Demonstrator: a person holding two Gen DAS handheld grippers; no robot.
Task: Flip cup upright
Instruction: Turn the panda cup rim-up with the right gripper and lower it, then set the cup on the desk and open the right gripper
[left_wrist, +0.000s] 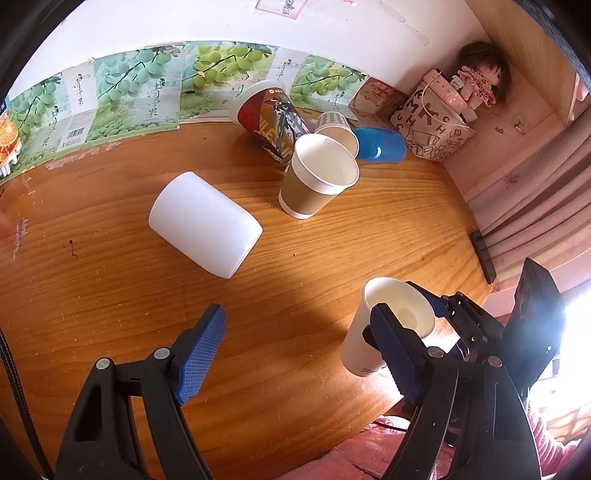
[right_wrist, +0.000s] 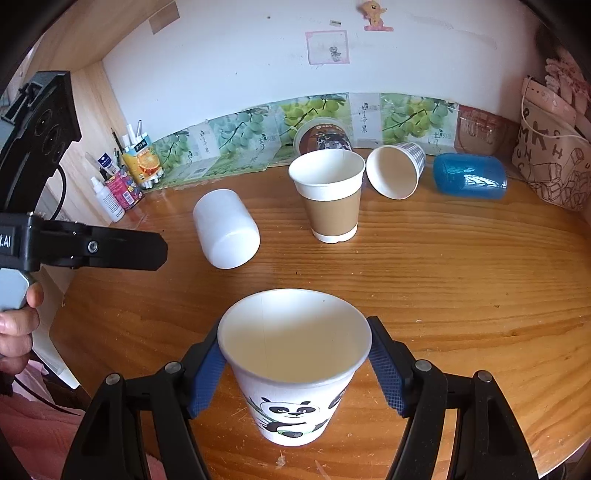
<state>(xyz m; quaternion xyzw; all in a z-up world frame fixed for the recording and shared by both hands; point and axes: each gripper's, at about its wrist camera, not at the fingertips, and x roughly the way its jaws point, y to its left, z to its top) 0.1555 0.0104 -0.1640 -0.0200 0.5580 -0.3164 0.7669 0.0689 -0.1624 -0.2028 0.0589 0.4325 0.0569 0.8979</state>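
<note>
The white paper cup (right_wrist: 295, 363) with a panda print stands upright, mouth up, between my fingers (right_wrist: 386, 373) near the table's (right_wrist: 480, 277) front edge.

- Paper cups: 4 – panda cup (right_wrist: 295, 373), brown-sleeved cup (right_wrist: 330, 195), checked cup (right_wrist: 397, 170), large printed cup (right_wrist: 323, 138)
- Plastic cups: 2 – white (right_wrist: 226, 233), blue (right_wrist: 469, 176)
- Grippers: 2 – left gripper (left_wrist: 295, 354), right gripper (right_wrist: 295, 373)
- Patterned bags: 1 (right_wrist: 554, 173)
- Dolls: 1 (left_wrist: 480, 77)
- White dropper bottles: 1 (right_wrist: 109, 201)
</note>
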